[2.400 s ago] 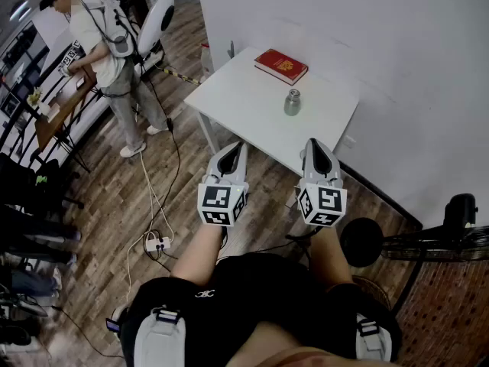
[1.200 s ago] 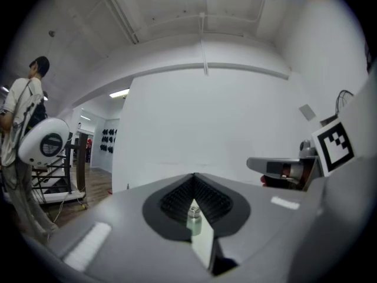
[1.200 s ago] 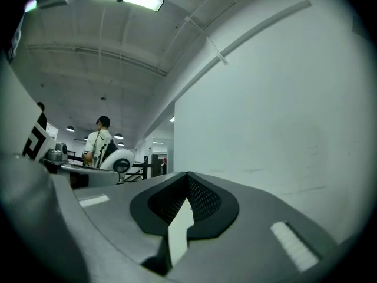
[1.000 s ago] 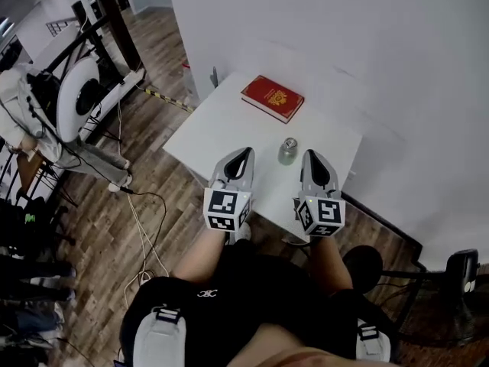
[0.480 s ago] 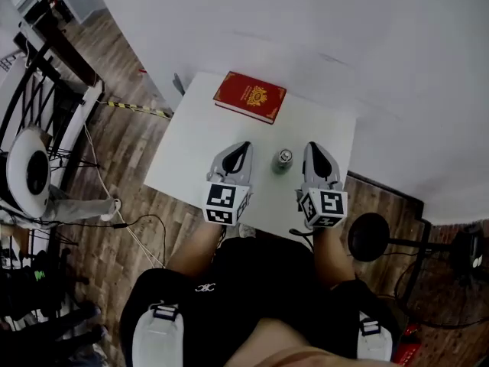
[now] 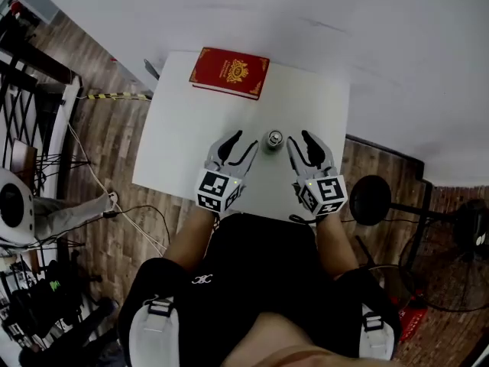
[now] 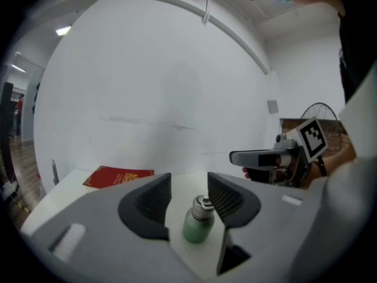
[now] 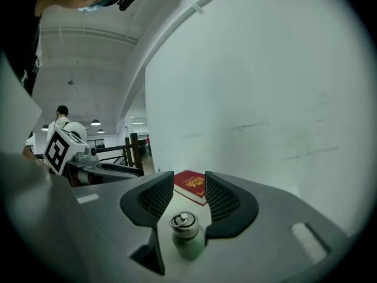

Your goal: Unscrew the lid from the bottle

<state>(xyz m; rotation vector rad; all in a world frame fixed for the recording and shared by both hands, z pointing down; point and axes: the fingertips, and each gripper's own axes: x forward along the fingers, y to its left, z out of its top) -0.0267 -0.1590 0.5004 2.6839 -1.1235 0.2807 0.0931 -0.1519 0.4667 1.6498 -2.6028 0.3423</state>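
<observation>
The small pale-green bottle (image 6: 273, 141) with its silver metal screw lid (image 8: 182, 221) stands upright on the near middle of the white square table (image 6: 176, 155), the lid on and untouched. Both tools have come down onto the table from in front of the person and now flank the bottle. The left gripper (image 6: 243, 141) is just to its left and the right gripper (image 6: 299, 138) just to its right, with both sets of tips angled in towards it. Each pair of jaws was together a moment ago and has just been opening. They now stand partly apart and hold nothing.

In each gripper view the bottle shows in the gap between the ribbed black pads, which are clear of it on both sides. From above it seems to sit just beyond the fingertips rather than inside them. I judge the approach nearly over: one gripper should take the body, the other the lid.

A red hardcover book with a gold emblem (image 6: 229, 72) lies at the table's far left, well apart.
</observation>
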